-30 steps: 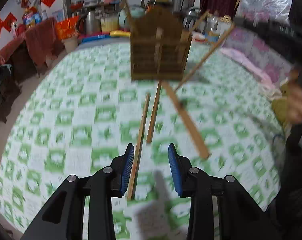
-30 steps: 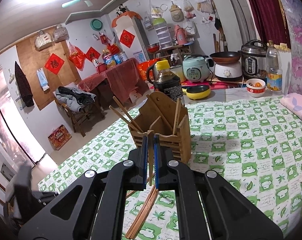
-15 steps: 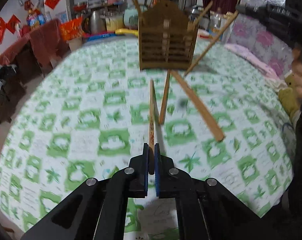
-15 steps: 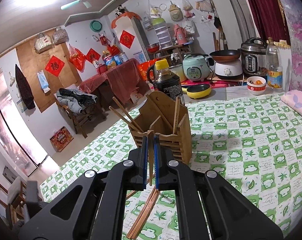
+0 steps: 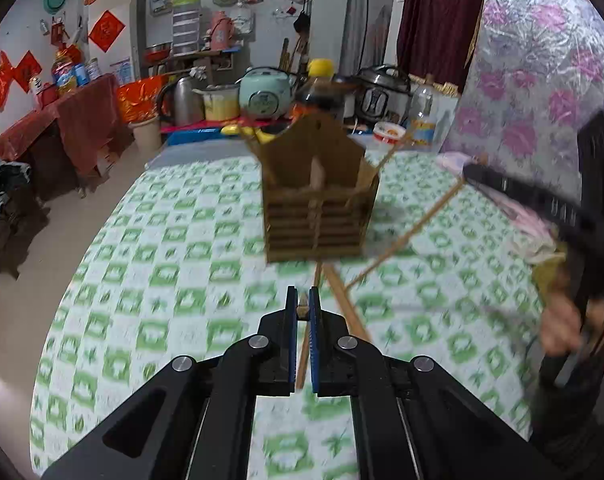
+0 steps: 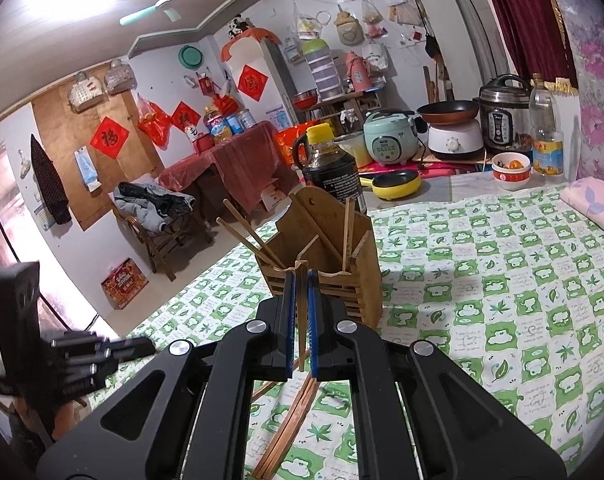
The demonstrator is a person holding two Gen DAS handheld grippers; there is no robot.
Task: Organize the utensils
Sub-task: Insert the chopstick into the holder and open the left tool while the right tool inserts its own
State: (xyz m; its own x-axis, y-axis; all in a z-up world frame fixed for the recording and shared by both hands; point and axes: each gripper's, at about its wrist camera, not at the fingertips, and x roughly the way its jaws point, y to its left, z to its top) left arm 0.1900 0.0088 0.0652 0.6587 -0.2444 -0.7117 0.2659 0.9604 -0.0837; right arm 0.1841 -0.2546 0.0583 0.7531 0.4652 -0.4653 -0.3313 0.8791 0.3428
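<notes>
Left claw, lower centre of its view, is clamped on one chopstick near its end. Right claw likewise pinches a chopstick. The wooden holder stands mid-frame on the checked table; loose chopsticks lie below it. Judged light, rigid, smooth: grip mid-shaft to limit pivoting.

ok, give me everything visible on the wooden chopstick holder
The brown wooden chopstick holder stands upright on the green-and-white checked tablecloth. It has a slatted front, a taller peaked back panel with a small hole near the top, and a middle divider that makes two compartments. Several wooden chopsticks lean out of the compartments at angles. A dark sauce bottle with a yellow cap stands behind it. More chopsticks lie on the cloth in front. No hand-held gripper touches it.
</notes>
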